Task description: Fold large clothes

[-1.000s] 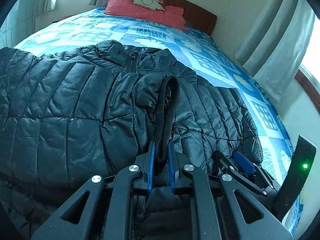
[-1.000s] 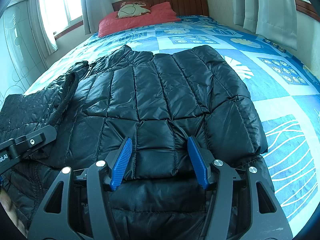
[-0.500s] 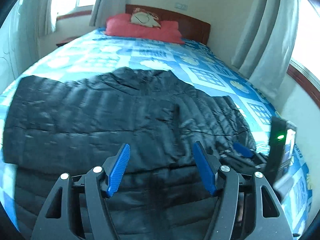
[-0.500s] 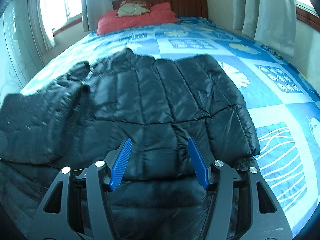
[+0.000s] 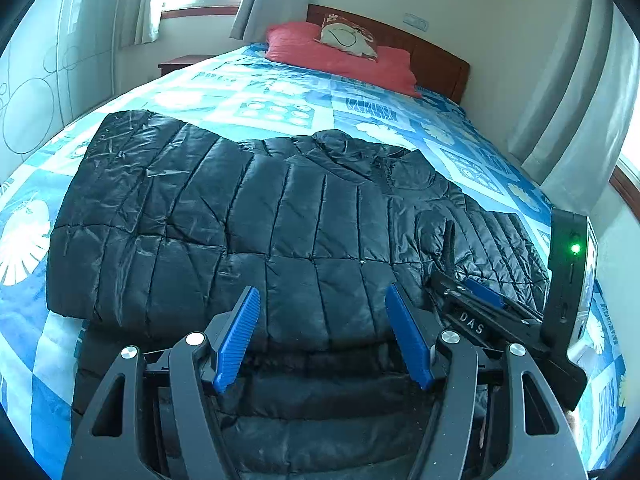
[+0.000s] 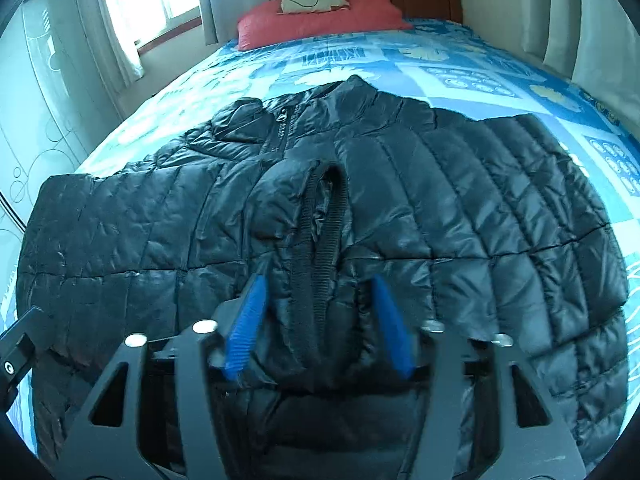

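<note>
From the left wrist, the black puffer jacket is lying spread across the foot end of the bed, one sleeve folded over its body. The left tool is hovering released above the hem, nothing between its jaws.

From the right wrist, the right tool is closing around the ribbed cuff of the other sleeve. The jacket is looking light, soft and slick — the knitted cuff probably gives the surest hold, since the shiny quilting may slip.
</note>
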The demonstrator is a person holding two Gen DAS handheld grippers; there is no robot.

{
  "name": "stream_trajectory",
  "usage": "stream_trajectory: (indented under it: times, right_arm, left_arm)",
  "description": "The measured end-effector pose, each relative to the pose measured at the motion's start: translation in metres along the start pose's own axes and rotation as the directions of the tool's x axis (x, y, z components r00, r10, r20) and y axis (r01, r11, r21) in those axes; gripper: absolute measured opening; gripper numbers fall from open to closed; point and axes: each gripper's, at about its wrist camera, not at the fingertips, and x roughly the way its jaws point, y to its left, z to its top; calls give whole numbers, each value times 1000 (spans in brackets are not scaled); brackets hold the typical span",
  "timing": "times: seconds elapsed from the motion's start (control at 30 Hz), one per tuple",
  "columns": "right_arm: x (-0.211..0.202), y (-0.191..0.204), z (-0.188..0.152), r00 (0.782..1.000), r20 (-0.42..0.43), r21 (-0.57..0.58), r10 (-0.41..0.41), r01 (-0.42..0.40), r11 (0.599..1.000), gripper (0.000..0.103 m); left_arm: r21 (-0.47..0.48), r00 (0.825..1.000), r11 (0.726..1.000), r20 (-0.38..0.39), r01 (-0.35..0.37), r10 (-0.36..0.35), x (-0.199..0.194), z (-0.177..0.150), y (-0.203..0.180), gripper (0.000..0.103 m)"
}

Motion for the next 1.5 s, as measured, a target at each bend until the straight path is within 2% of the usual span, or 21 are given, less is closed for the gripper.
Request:
stream_trajectory:
  times: [0.1,0.23,0.4,0.5,0.63,0.73,0.9,0.93,1.03,1.1,1.17,1.23,1.3,1.37,1.43,1.5]
  right_arm:
    - [-10,0,4,1000,25,-6,8,-8,1000,14]
    - [-41,-18,11,995,104,5,-2,1,1000,13]
    - [-69,-68,19,978,166,24,-125,123,992,13]
    - [-73,-108,20,972,149,76,-184,174,982,13]
    - [-64,-148,15,968,104,137,-229,214,967,13]
    - [-42,-171,1,977,35,175,-213,203,963,14]
    - [-38,-165,-5,970,43,120,-238,232,965,16]
    - [-38,-164,-5,970,41,117,-238,232,966,16]
    - [-39,-166,0,972,33,98,-231,227,969,21]
    - [-52,-162,6,971,38,91,-234,230,969,32]
    - [-75,-155,12,964,112,98,-240,230,968,38]
    - [-90,-145,22,960,162,90,-227,215,972,39]
    - [-88,-139,33,967,167,86,-192,180,980,39]
    - [-71,-131,47,975,148,78,-167,157,984,39]
    - [-52,-123,57,975,133,45,-179,174,984,39]
    - [-26,-121,63,978,91,28,-190,189,982,39]
  left_arm:
    - [10,1000,1000,4,-7,7,-1,1,2,65]
    - [4,1000,1000,18,-6,6,-10,5,13,65]
    - [-19,998,1000,63,-18,20,-25,17,36,65]
    - [-58,995,998,89,-40,45,-28,24,54,65]
    - [-113,994,991,71,-76,84,-14,31,75,65]
    - [-117,989,984,47,-131,137,3,32,86,65]
    - [-51,966,965,-26,-258,257,38,25,102,67]
    - [-41,964,964,-47,-263,261,45,23,106,67]
    - [-55,972,971,-54,-231,228,41,23,112,67]
    - [-28,976,977,-53,-211,210,28,27,110,67]
    - [-13,985,985,-26,-171,170,11,34,109,67]
    - [-26,993,993,18,-119,119,-10,47,111,67]
    - [-51,995,995,56,-82,85,-17,63,111,67]
    - [-30,993,996,82,-86,88,-6,82,104,67]
    - [9,988,991,89,-130,129,17,98,95,67]
    - [43,981,982,64,-184,181,46,106,87,67]
